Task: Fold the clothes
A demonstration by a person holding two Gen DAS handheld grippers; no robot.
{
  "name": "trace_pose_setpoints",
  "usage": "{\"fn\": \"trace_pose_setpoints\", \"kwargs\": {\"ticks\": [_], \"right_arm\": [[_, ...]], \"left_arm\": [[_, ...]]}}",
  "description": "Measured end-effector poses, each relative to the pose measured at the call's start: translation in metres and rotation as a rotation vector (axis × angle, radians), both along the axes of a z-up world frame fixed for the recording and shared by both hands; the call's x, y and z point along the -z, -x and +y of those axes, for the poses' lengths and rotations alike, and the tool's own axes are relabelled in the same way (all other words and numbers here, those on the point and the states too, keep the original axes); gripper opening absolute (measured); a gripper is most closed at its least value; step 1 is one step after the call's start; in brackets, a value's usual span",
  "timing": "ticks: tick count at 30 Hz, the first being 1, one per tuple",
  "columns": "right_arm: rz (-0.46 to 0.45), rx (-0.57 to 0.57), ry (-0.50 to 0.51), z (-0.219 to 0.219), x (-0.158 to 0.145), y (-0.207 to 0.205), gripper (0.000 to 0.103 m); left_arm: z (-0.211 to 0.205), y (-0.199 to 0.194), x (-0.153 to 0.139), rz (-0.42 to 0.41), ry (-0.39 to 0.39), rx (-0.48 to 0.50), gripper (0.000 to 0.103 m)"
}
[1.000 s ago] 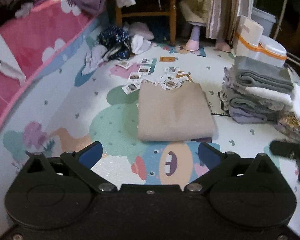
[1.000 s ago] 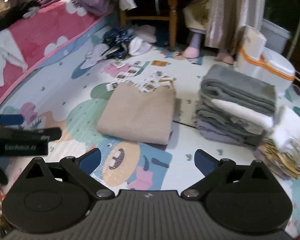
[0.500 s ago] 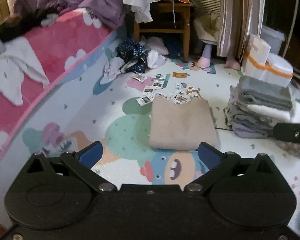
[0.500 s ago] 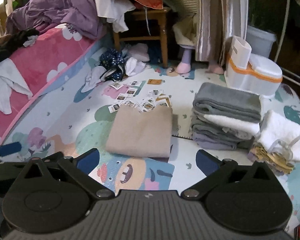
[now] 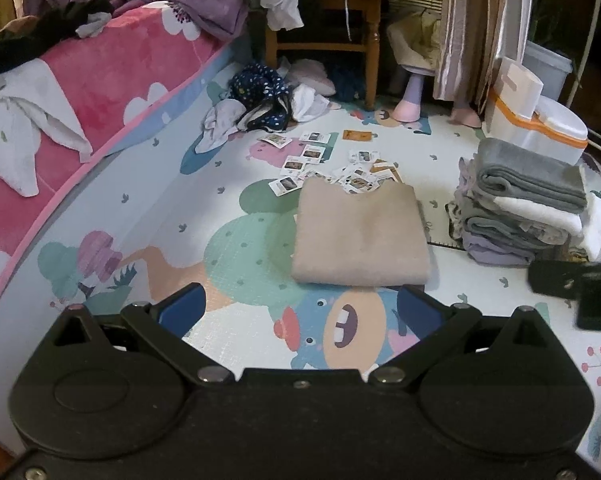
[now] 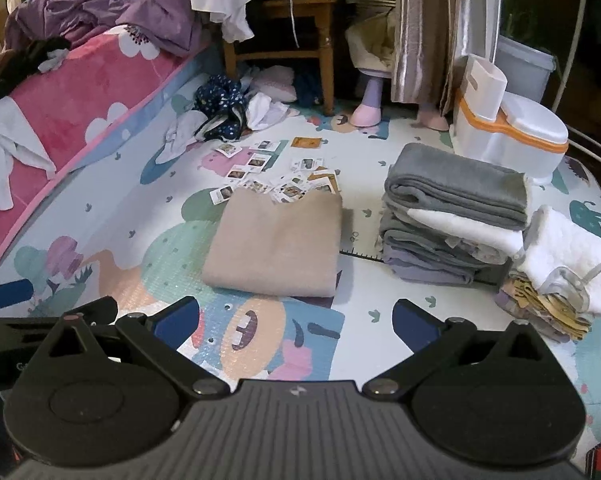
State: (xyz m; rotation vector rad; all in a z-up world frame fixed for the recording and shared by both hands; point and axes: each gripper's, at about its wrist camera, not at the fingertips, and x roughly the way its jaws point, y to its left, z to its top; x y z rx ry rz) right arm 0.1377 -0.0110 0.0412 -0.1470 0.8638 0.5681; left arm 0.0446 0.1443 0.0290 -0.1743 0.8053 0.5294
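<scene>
Left gripper: fingers spread wide, nothing between them; it hovers above the play mat, at the near edge of the beige garment.
Right gripper: fingers spread wide, holding nothing; it hovers over the mat, near the front edge of the same garment.
Folded beige garment: lies flat on the play mat, folded into a neat rectangle, about mid-mat.
Stack of folded clothes: on the mat to the right of the beige garment, apart from it; a grey piece on top, white and lilac layers below.
White and yellow cloths: a lower, looser heap just beside the stack, toward the mat's right edge.
Scattered cards: spread on the mat behind the beige garment, several touching its far edge.
Loose clothes: an unfolded navy dotted and white bundle at the far side of the mat, by the wooden chair.
White and orange plastic container: at the mat's far right corner; lid closed, contents not visible.
Bed: along the mat's left edge, pink cover, with purple bedding piled on it.
</scene>
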Motion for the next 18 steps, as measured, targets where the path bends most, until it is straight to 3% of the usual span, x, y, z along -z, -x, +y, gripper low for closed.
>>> {"fn": "trace_pose_setpoints", "kwargs": {"ticks": [9,18], "right_arm": [[0.022,-0.010,0.041,0.001,0.019,-0.003,0.102],[0.041,-0.031,0.052,0.003,0.024,0.000,0.102]], "left_arm": [[0.004,-0.003,0.005,0.007,0.037,0.021,0.103],[0.005,-0.004,0.012,0.036,0.012,0.011,0.103]]}}
